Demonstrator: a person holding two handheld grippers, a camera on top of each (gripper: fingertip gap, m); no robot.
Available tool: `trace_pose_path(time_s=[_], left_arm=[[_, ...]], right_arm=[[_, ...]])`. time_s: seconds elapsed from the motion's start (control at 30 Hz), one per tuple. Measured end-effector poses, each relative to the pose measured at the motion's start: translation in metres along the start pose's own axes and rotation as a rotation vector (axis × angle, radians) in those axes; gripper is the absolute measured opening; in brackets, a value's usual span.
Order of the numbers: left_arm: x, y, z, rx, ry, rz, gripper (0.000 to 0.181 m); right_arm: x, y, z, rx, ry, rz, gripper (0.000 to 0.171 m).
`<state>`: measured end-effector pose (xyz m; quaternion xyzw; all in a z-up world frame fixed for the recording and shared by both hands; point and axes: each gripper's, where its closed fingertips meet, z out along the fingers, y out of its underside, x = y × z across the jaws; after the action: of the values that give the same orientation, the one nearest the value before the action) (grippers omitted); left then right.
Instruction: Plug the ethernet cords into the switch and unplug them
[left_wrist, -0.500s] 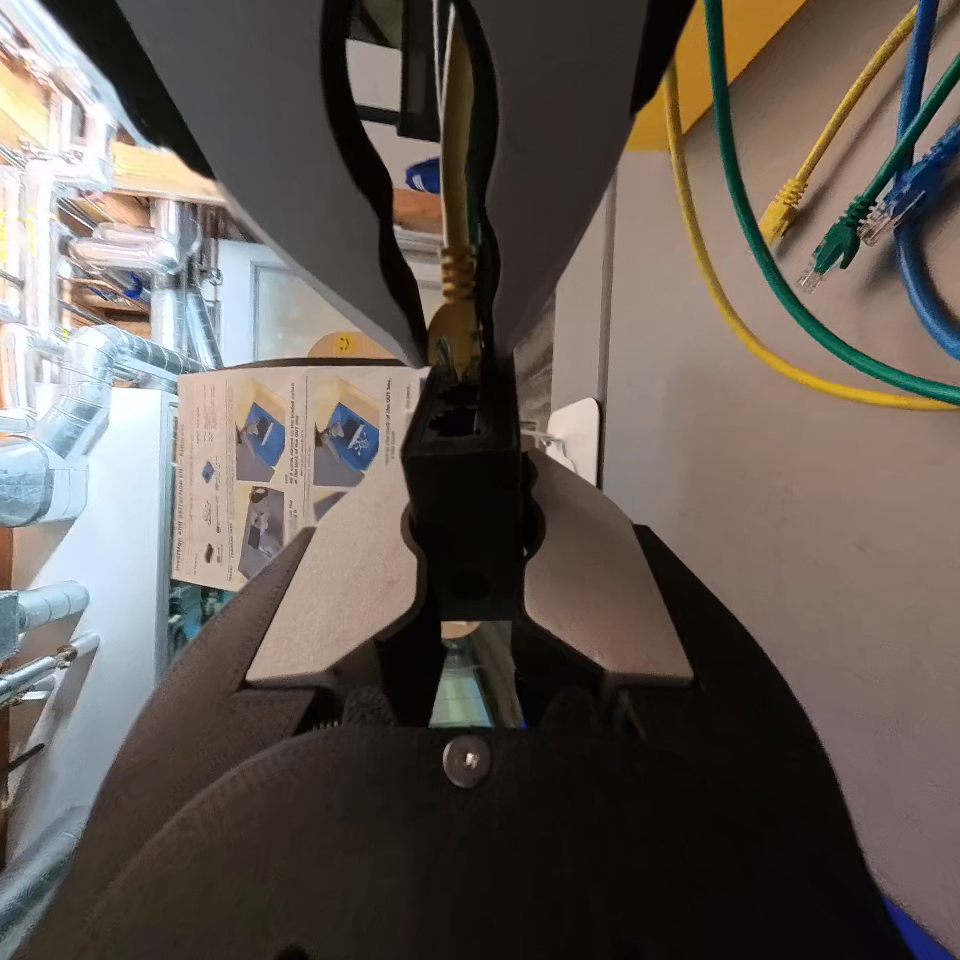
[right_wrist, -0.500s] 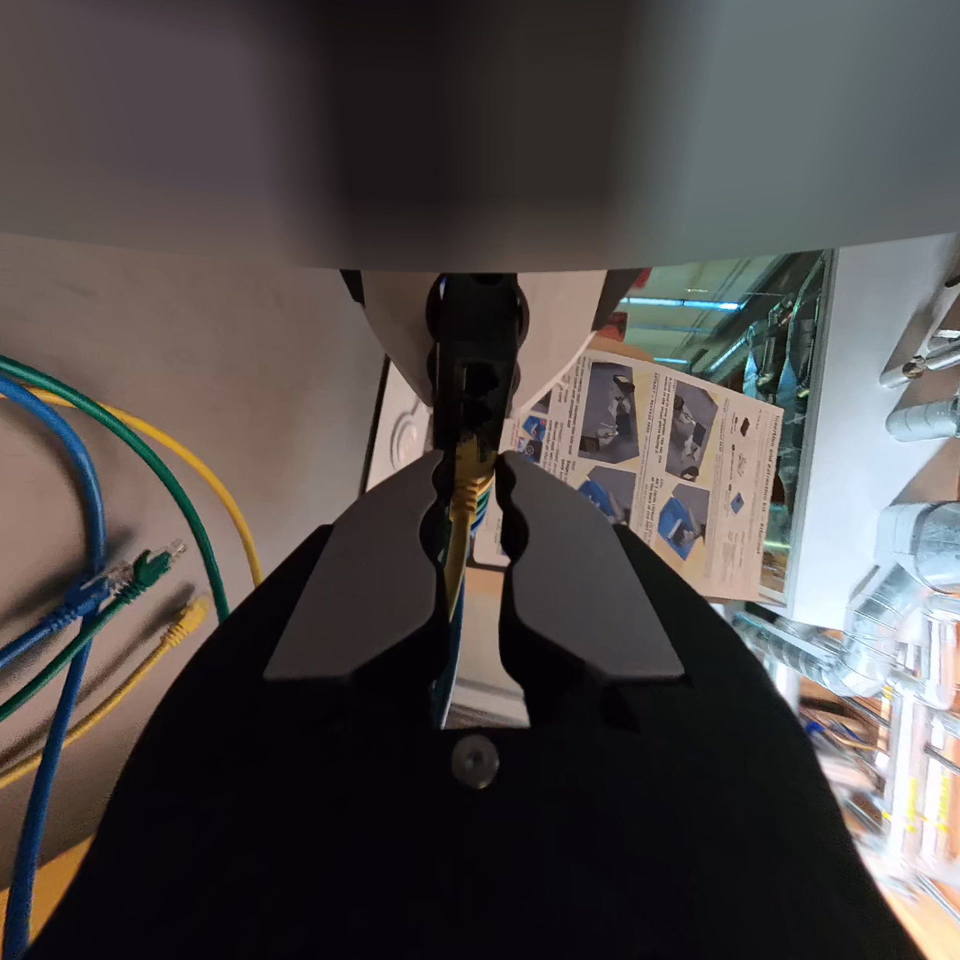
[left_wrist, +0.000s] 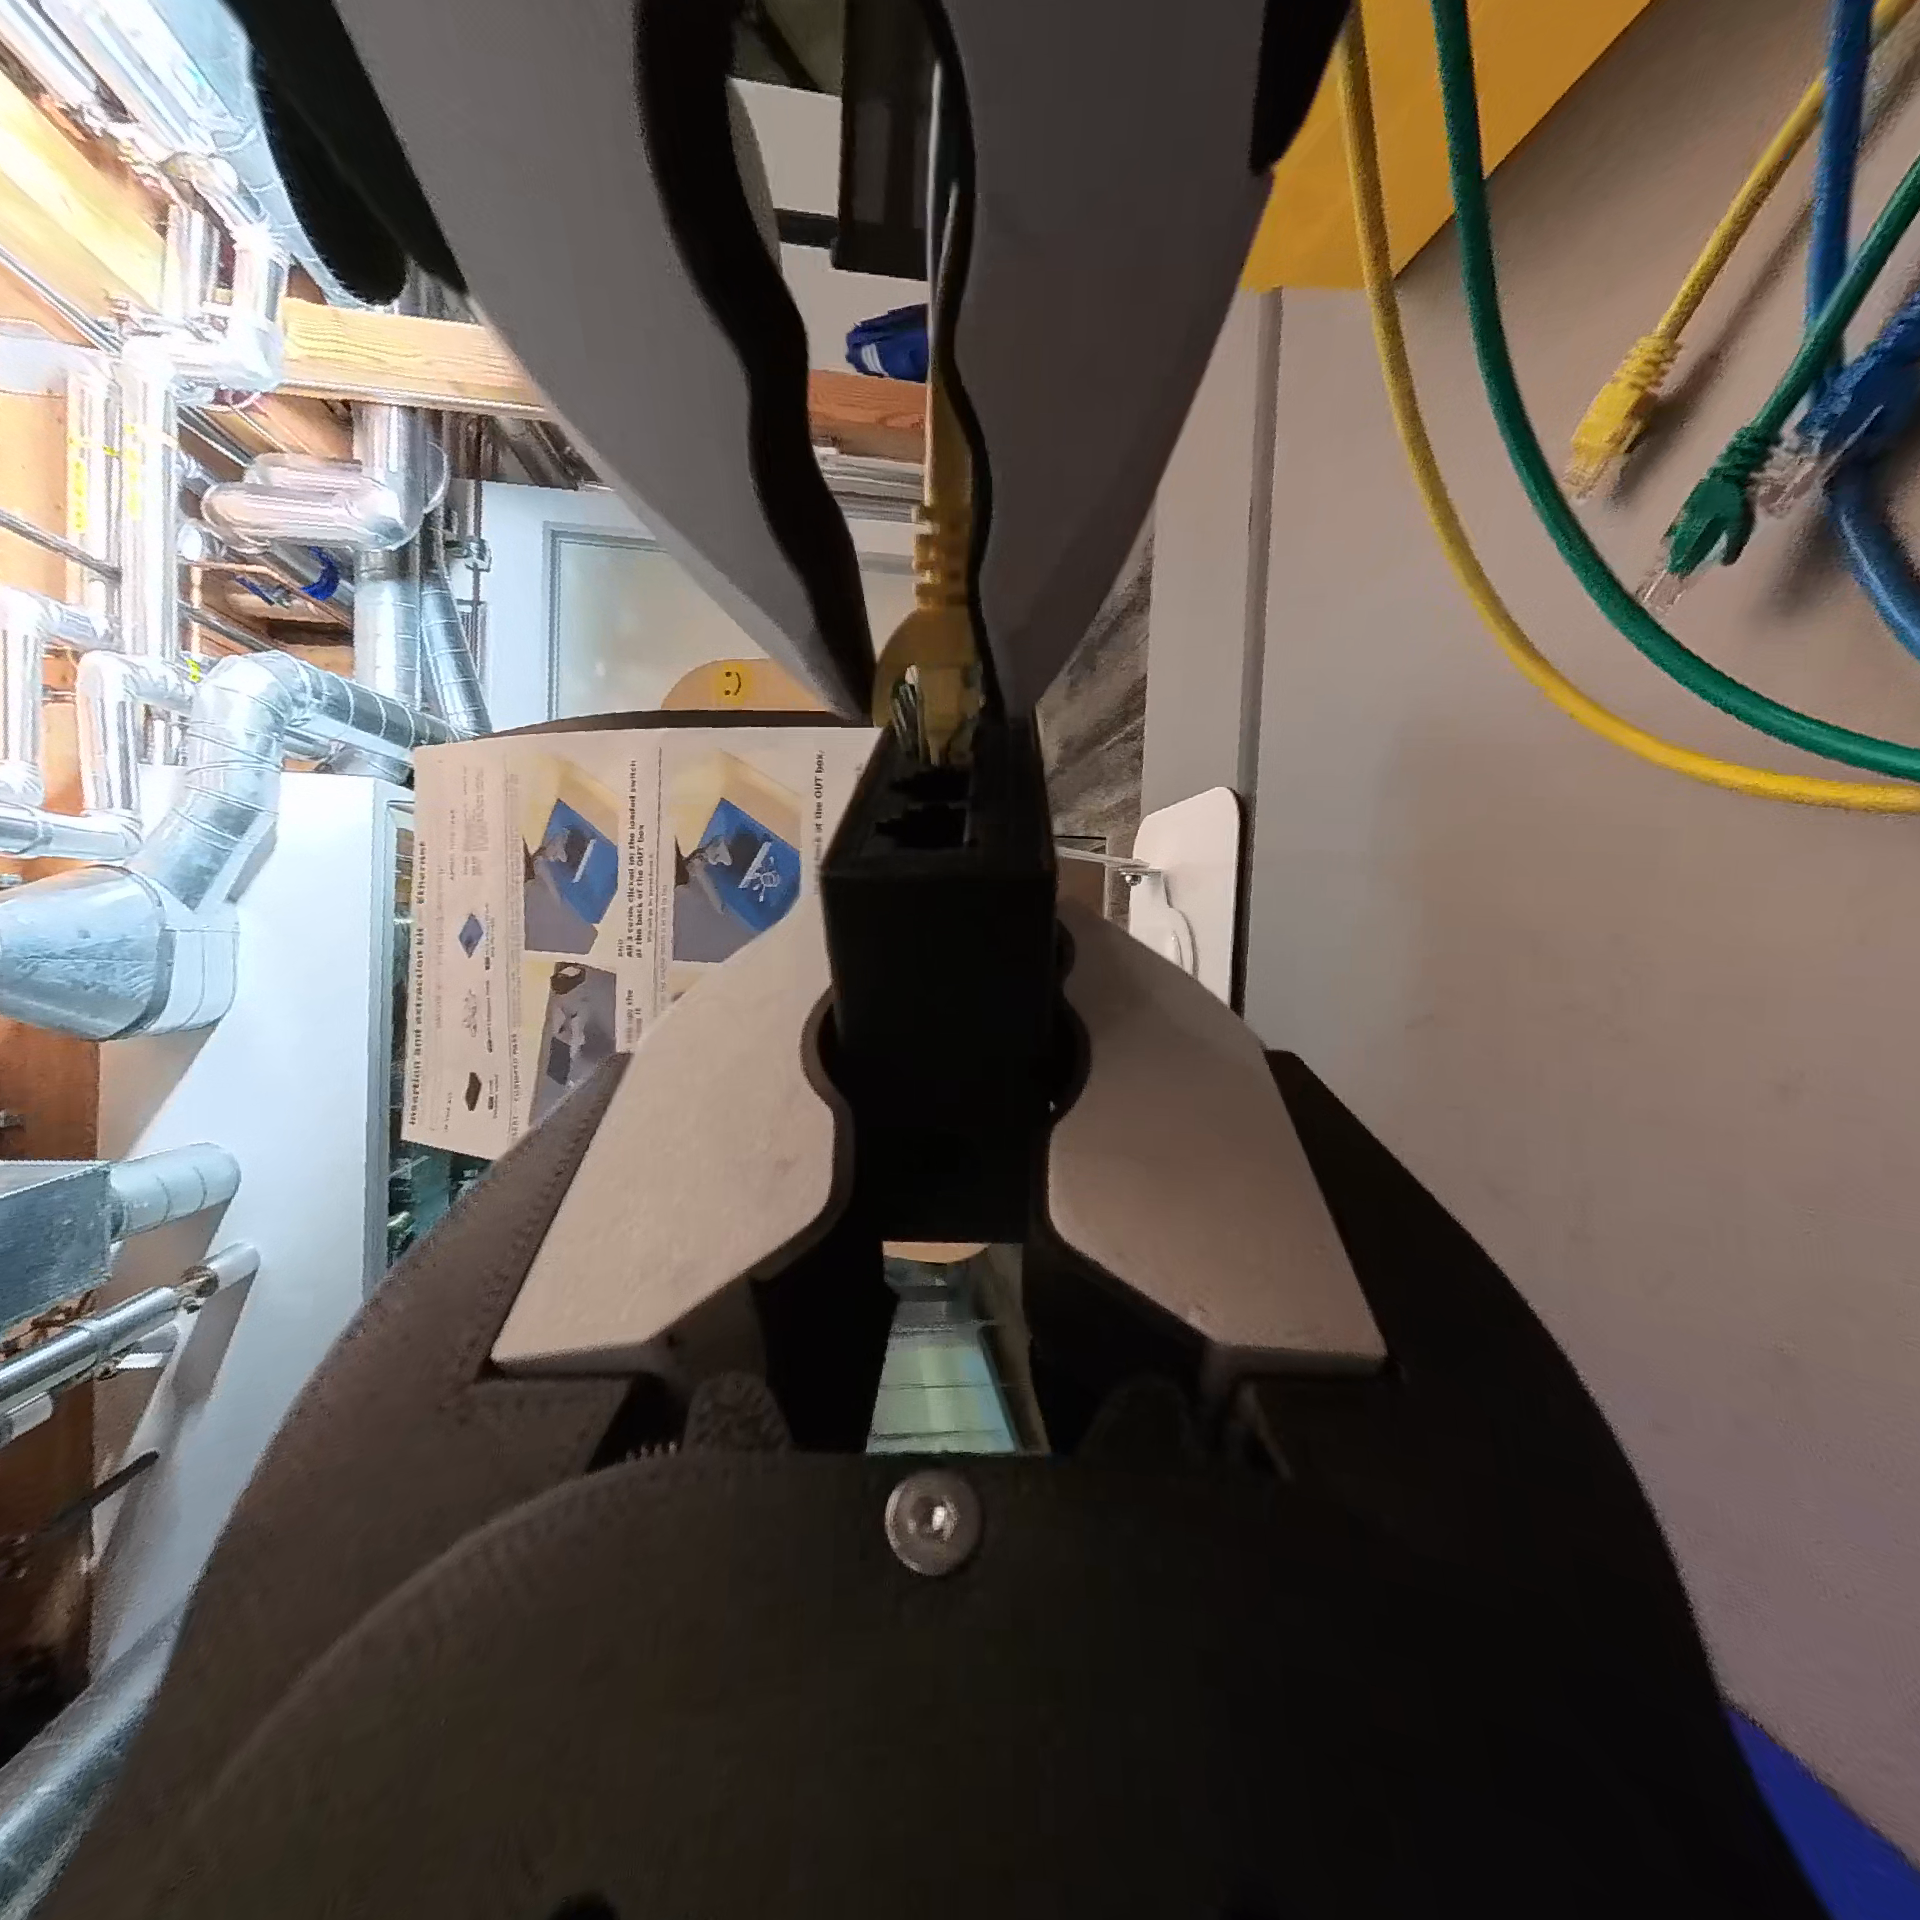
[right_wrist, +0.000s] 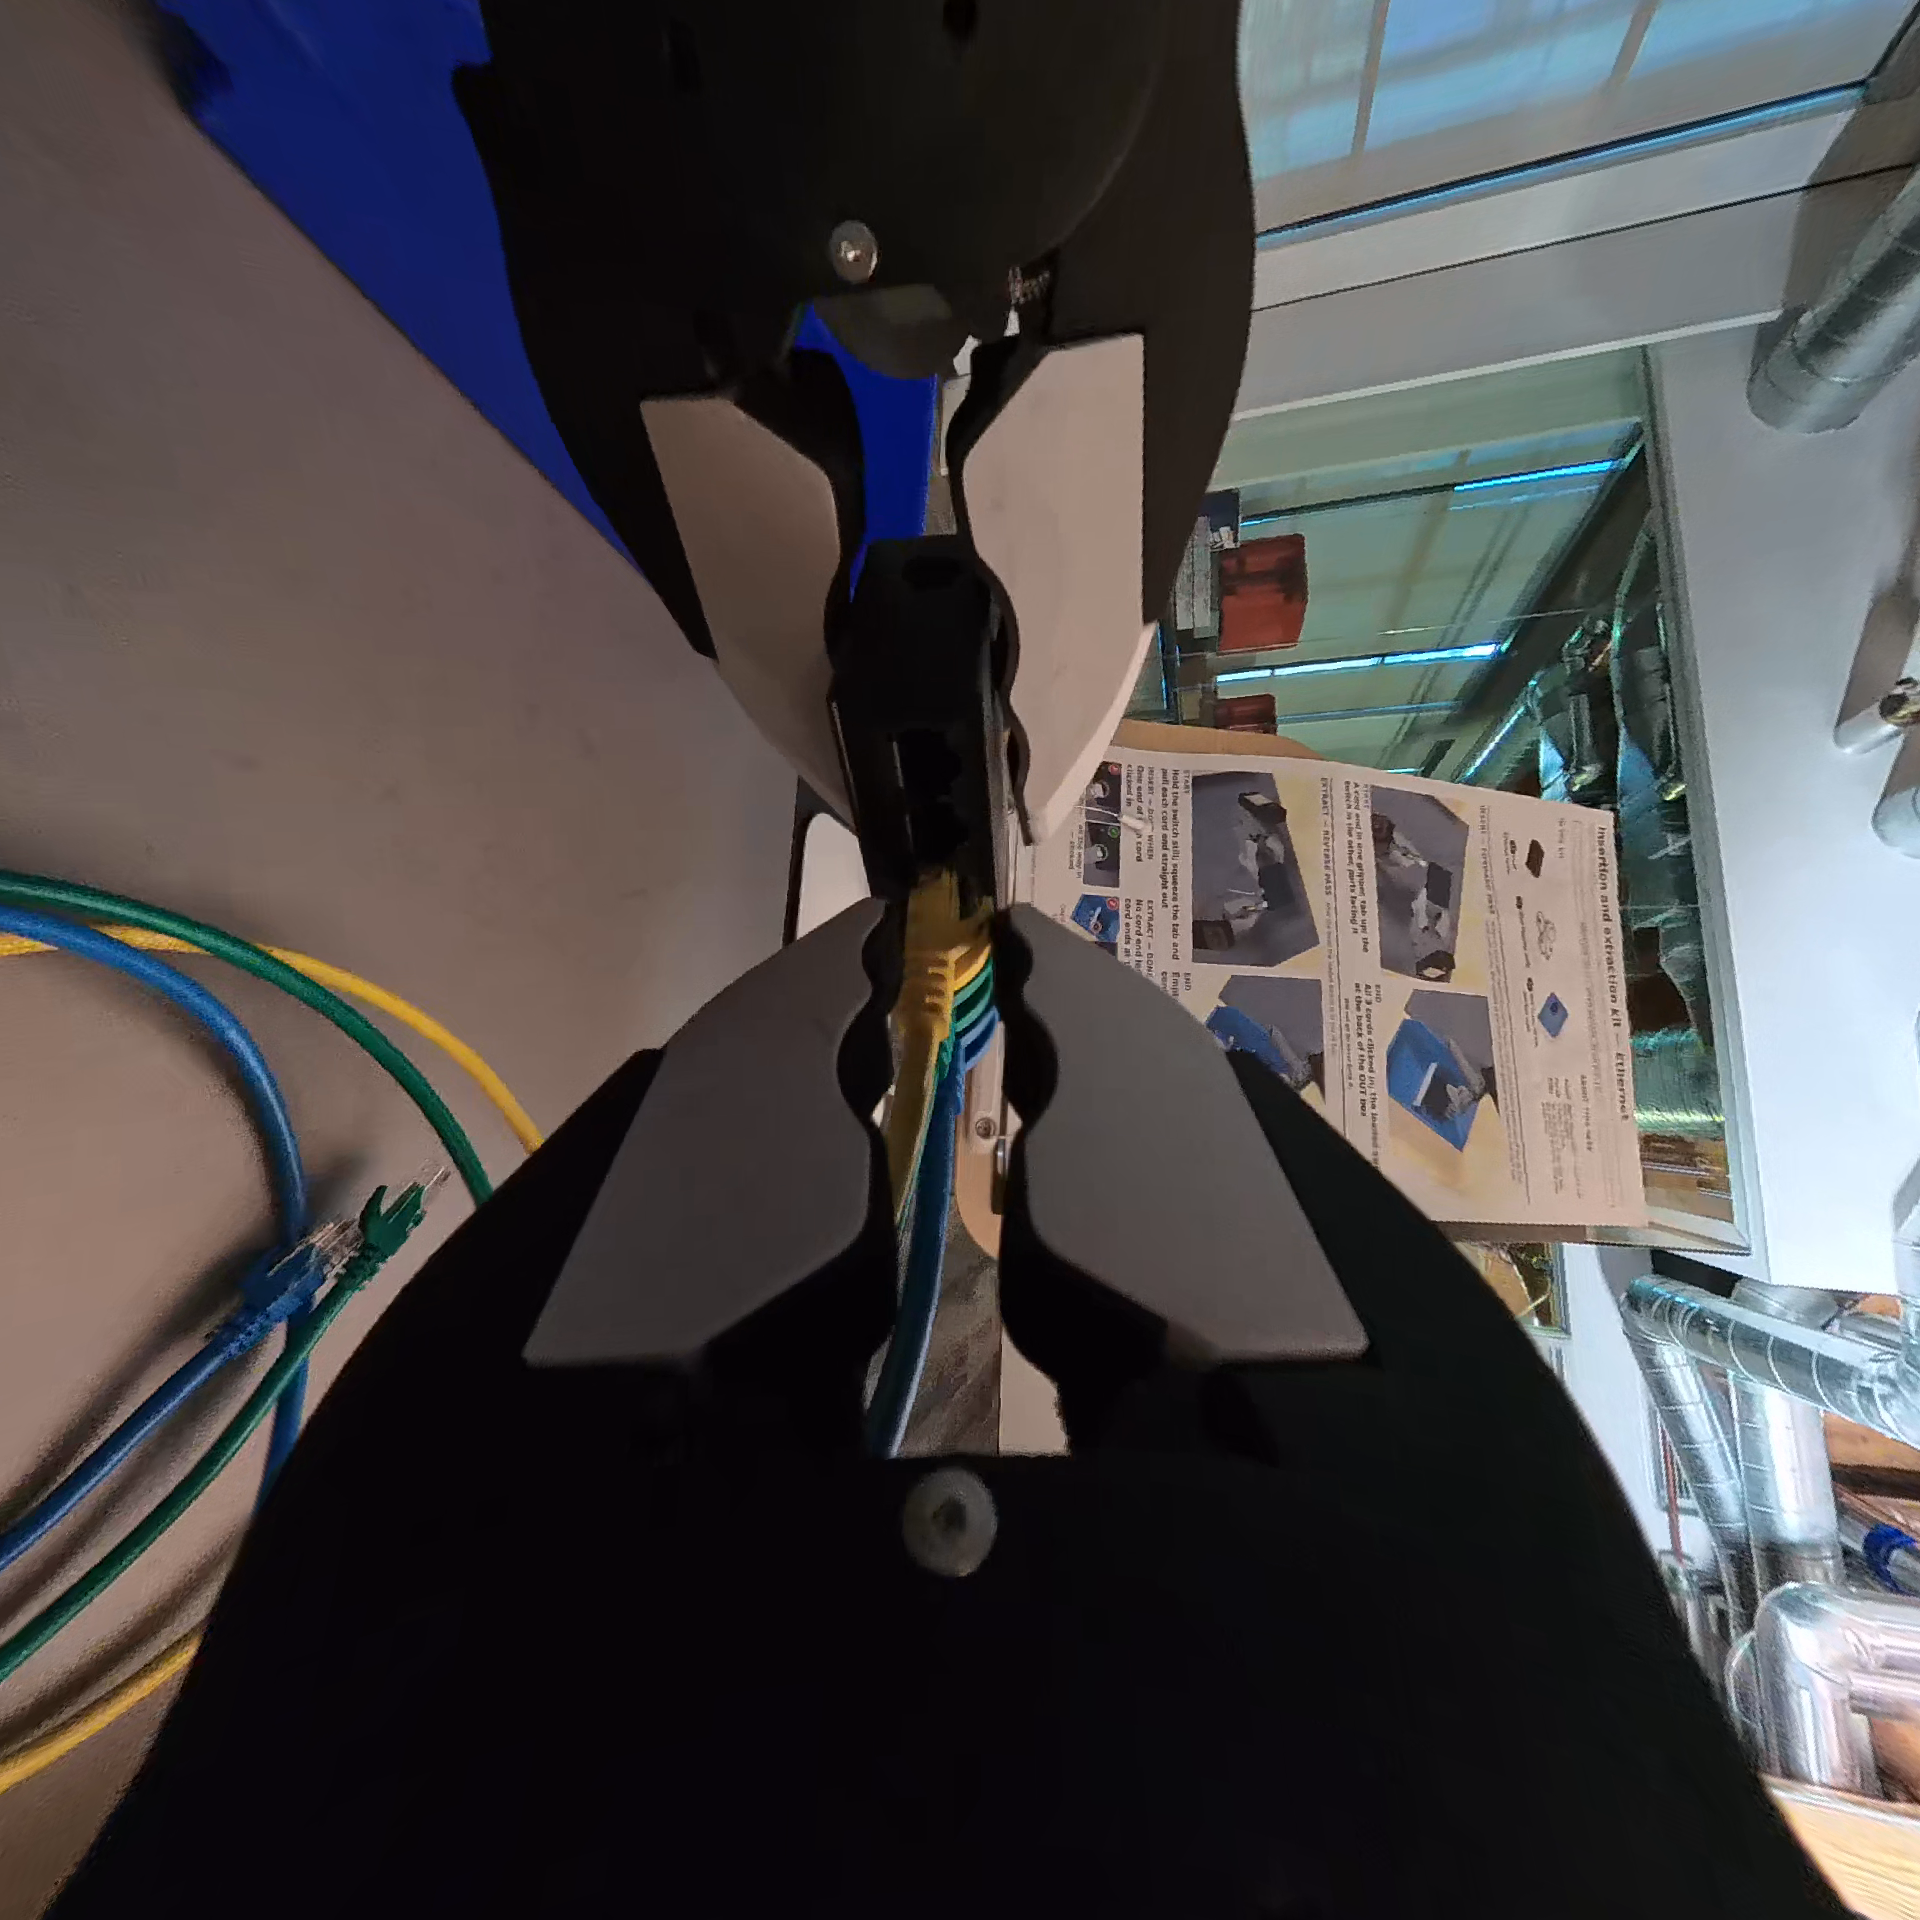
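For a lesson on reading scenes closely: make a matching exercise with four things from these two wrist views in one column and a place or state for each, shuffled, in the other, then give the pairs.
Things
1. black switch
2. yellow plug
3. loose green plug
4. printed sheet

Places or states
A. propped upright in the background
B. lying free on the grey table
C. clamped in the left gripper
D. between the right gripper fingers, at a switch port

Pairs: 1-C, 2-D, 3-B, 4-A
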<state>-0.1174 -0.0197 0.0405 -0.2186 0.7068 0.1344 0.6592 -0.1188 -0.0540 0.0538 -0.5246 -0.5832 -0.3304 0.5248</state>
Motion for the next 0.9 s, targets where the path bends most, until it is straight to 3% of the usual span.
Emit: trace_pose_path(time_s=[0.3,0.53,0.9], left_arm=[[-0.002,0.005,0.002,-0.025,-0.026,0.053,0.029],[-0.005,0.006,0.005,-0.009,-0.04,0.041,0.03],[-0.014,0.026,0.005,-0.013,-0.014,-0.084,0.031]], right_arm=[[-0.003,0.001,0.005,0.032,0.037,-0.031,0.016],[-0.004,0.0,0.005,-0.016,-0.028,0.013,0.016],[0.009,-0.007,0.02,-0.11,-0.218,-0.098,0.016]])
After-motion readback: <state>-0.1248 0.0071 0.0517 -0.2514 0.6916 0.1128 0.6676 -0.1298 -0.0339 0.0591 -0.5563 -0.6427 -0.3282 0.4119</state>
